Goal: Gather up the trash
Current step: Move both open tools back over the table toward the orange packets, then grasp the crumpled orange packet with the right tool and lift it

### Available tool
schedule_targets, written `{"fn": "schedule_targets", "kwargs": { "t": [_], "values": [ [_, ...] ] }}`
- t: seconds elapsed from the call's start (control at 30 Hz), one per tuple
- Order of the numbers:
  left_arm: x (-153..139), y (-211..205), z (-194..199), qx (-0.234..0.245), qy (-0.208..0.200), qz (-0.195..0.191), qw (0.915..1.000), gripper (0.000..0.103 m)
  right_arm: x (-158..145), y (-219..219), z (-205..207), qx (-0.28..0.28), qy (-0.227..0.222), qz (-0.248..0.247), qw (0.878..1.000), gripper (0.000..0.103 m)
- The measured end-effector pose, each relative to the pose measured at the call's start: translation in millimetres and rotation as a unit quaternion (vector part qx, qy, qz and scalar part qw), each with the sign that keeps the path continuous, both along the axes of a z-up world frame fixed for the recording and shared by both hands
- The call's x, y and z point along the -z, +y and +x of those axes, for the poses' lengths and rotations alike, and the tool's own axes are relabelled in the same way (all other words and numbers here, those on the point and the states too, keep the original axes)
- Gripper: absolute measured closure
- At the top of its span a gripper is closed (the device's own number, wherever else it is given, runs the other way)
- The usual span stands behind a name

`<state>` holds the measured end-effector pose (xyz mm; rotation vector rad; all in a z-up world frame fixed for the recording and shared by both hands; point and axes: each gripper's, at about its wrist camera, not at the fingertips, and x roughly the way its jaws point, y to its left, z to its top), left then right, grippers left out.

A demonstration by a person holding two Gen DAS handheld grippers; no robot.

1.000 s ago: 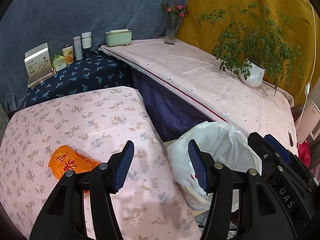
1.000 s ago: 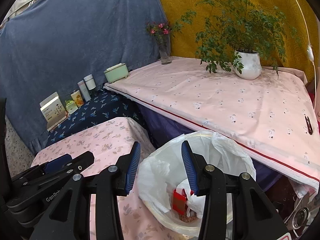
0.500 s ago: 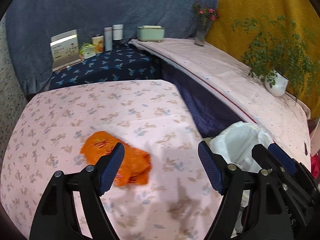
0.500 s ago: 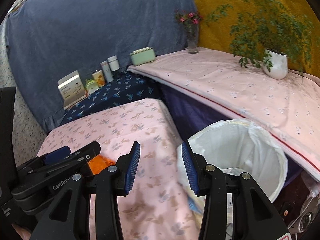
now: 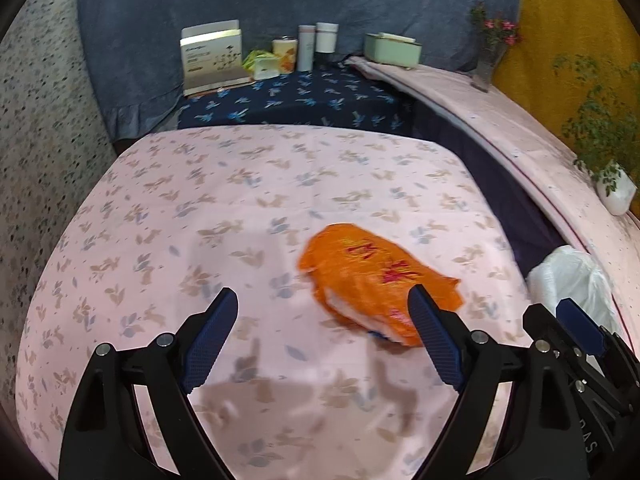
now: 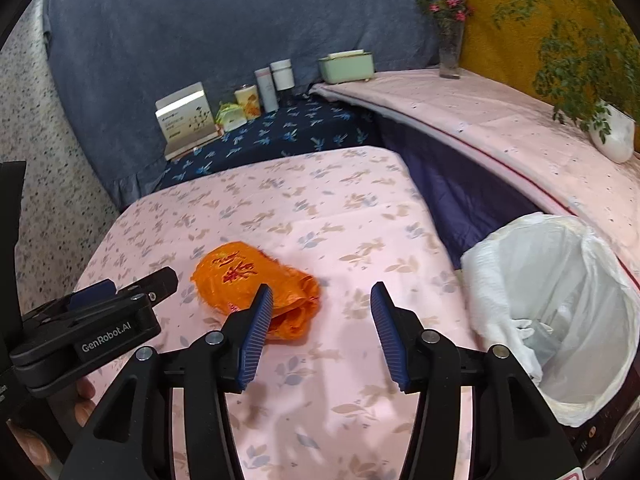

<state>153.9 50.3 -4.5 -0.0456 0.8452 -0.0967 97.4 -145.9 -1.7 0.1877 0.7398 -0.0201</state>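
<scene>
A: Orange wrapper [image 5: 376,280], a crumpled plastic one with red characters printed on it — that's the trash in hand, lying on the pink floral tabletop [image 5: 168,216] just ahead of both tools. Nothing has hold of it.

B: And the left gripper [image 5: 320,340]?

A: Its jaws are opening, spread wide, nothing between them. The wrapper sits off to that gripper's right, partly behind its right finger.

B: The right gripper [image 6: 320,316]?

A: Also opening, less widely, and empty. From its own camera the wrapper lies by its left finger, not in the gap. So I'd call this the approach to the pick: neither tool is lined up yet.

B: What does the next move want?

A: Whichever gripper takes it should shift sideways until the wrapper is centred between the fingers, drop to the cloth, then close on the bunched middle. It looks light and slippery, so I'd expect a shallow pinch to lose it.

B: Then where?

A: The bin with the white plastic liner [image 6: 560,300] stands just beyond the tabletop's right edge, mouth open. Farther back are a box [image 5: 212,56] and a few small containers against the blue drape.
</scene>
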Motion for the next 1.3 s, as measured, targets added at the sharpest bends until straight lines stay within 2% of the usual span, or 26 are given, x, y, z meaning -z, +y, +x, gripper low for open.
{"fn": "schedule_targets", "kwargs": {
  "t": [0.13,0.33,0.5,0.57,0.63,0.67,0.73,0.83,1.17,1.3],
  "values": [
    [7,19,5,-0.017,0.005,0.0,0.9998,0.02,11,16,12,-0.009,0.012,0.001,1.0,0.043],
    [17,36,14,-0.024,0.015,-0.011,0.9996,0.02,30,32,36,-0.018,0.034,-0.002,0.999,0.042],
    [23,33,21,-0.017,0.022,-0.013,0.9995,0.02,48,35,54,-0.021,0.054,-0.003,0.998,0.043],
    [24,32,23,-0.014,0.023,-0.014,0.9995,0.02,55,35,58,-0.024,0.061,0.0,0.998,0.051],
    [25,31,25,-0.013,0.023,-0.014,0.9995,0.017,59,36,60,-0.032,0.068,0.003,0.997,0.067],
    [25,31,26,-0.015,0.023,-0.015,0.9995,0.015,59,37,61,-0.036,0.068,0.006,0.997,0.07],
    [26,31,27,-0.016,0.023,-0.016,0.9995,0.015,57,38,60,-0.044,0.06,0.005,0.997,0.081],
    [27,29,27,-0.016,0.025,-0.019,0.9994,0.015,47,37,57,-0.048,0.042,0.008,0.998,0.088],
    [27,5,18,0.01,0.028,-0.026,0.9992,0.015,-5,2,45,-0.026,-0.025,0.052,0.998,0.091],
    [31,-16,16,0.028,0.031,-0.018,0.999,0.014,-16,-14,37,-0.007,-0.042,0.05,0.998,0.091]
  ]
}}
